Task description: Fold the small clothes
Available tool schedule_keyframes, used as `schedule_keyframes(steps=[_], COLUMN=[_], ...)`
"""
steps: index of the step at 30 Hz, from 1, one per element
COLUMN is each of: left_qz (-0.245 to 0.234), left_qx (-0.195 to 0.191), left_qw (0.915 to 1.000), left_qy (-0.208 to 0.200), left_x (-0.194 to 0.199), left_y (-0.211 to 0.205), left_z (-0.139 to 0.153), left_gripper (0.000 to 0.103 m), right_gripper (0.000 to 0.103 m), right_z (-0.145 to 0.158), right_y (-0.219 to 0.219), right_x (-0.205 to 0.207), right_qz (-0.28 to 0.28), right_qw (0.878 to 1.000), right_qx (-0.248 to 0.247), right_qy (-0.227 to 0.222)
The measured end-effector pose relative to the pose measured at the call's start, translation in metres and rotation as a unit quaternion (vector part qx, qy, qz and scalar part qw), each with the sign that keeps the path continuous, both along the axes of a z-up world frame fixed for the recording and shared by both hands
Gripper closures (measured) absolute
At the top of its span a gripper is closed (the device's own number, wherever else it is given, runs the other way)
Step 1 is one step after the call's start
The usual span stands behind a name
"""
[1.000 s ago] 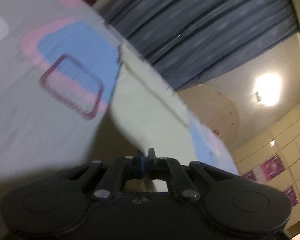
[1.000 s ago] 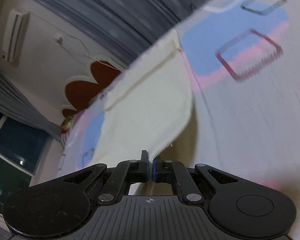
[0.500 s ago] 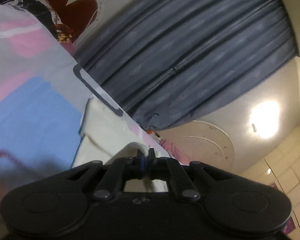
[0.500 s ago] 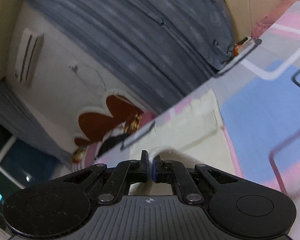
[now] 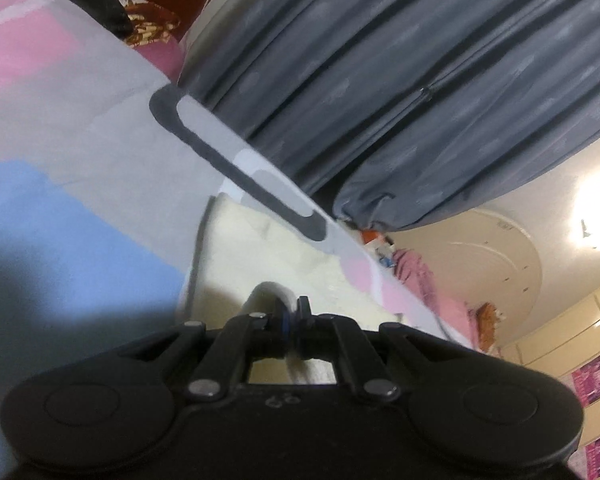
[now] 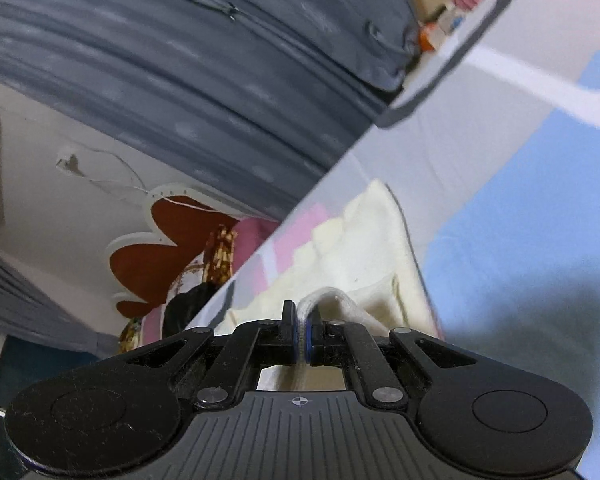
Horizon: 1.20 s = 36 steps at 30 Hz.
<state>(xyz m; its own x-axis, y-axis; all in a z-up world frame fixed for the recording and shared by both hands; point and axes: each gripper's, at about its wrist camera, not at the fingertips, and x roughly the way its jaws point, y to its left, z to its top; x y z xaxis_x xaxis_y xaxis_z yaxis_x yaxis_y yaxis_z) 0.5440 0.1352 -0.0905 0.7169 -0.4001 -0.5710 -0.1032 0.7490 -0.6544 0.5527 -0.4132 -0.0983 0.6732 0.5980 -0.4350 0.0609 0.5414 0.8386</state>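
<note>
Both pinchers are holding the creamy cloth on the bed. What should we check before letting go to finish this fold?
1. Left gripper shut on the cloth: ok.
2. Right gripper shut on the cloth: ok.
3. Cloth lying on the bedsheet, not hanging in the air: ok for the far part; the held edge curls up at the jaws.
4. Held edge lined up with the far edge: cannot tell, the grippers hide it.
5. Cloth smooth: not ok, wrinkles show near the right gripper.
6. Nothing else lying on the cloth: ok as far as visible.
</note>
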Motion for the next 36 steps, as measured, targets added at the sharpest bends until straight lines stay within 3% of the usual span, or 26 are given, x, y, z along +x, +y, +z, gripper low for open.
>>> schedule_keyframes(steps=[4, 6, 8, 9, 10, 13, 14, 15, 16, 18, 22, 26, 28, 30, 36], left_qz=[-0.008, 0.003, 0.032, 0.045, 0.05, 0.016, -0.009, -0.028, -0.045, -0.075, -0.105, -0.104, -0.106, -0.1, -0.076], left_qx=[-0.017, -0.028, -0.044, -0.049, -0.049, -0.002, 0.03, 0.058, 0.083, 0.14, 0.206, 0.2, 0.194, 0.196, 0.199], left_qw=[0.9996, 0.999, 0.9968, 0.9954, 0.9943, 0.9962, 0.9967, 0.9958, 0.9937, 0.9861, 0.972, 0.973, 0.9739, 0.9738, 0.9683], left_qy=[-0.02, -0.035, -0.058, -0.07, -0.081, -0.086, -0.075, -0.066, -0.06, -0.052, -0.043, -0.048, -0.05, -0.059, -0.13], left_x=[0.016, 0.02, 0.017, 0.017, 0.017, 0.021, 0.028, 0.033, 0.037, 0.043, 0.047, 0.049, 0.052, 0.05, 0.042], left_y=[0.002, 0.005, 0.013, 0.014, 0.014, 0.01, 0.004, -0.003, -0.009, -0.025, -0.043, -0.04, -0.04, -0.039, -0.044], left_z=[-0.013, -0.015, -0.016, -0.016, -0.015, -0.011, -0.01, -0.011, -0.011, -0.012, -0.016, -0.018, -0.019, -0.018, 0.002], left_gripper=[0.098, 0.068, 0.048, 0.037, 0.034, 0.043, 0.053, 0.056, 0.056, 0.059, 0.061, 0.072, 0.08, 0.1, 0.1], right_gripper=[0.1, 0.099, 0.081, 0.053, 0.041, 0.041, 0.041, 0.048, 0.055, 0.056, 0.061, 0.073, 0.09, 0.098, 0.101], right_z=[-0.017, -0.02, -0.021, -0.02, -0.017, -0.009, -0.005, -0.002, 0.0, 0.003, -0.003, -0.008, -0.012, -0.015, 0.001], right_y=[-0.005, -0.008, -0.012, -0.014, -0.016, -0.017, -0.012, -0.006, 0.003, 0.023, 0.057, 0.071, 0.075, 0.078, 0.072], right_x=[0.021, 0.028, 0.032, 0.03, 0.027, 0.023, 0.023, 0.023, 0.025, 0.031, 0.037, 0.032, 0.03, 0.029, 0.02], right_qz=[-0.014, -0.035, -0.049, -0.057, -0.07, -0.057, -0.038, -0.02, 0.003, 0.034, 0.081, 0.102, 0.106, 0.107, 0.073], right_qw=[0.999, 0.999, 0.998, 0.997, 0.996, 0.994, 0.993, 0.991, 0.988, 0.978, 0.954, 0.933, 0.929, 0.928, 0.927], right_qx=[0.033, 0.028, 0.018, 0.01, -0.004, -0.033, -0.064, -0.088, -0.117, -0.176, -0.268, -0.325, -0.334, -0.336, -0.333], right_qy=[-0.005, -0.023, -0.031, -0.043, -0.06, -0.081, -0.091, -0.099, -0.101, -0.107, -0.105, -0.116, -0.117, -0.119, -0.16])
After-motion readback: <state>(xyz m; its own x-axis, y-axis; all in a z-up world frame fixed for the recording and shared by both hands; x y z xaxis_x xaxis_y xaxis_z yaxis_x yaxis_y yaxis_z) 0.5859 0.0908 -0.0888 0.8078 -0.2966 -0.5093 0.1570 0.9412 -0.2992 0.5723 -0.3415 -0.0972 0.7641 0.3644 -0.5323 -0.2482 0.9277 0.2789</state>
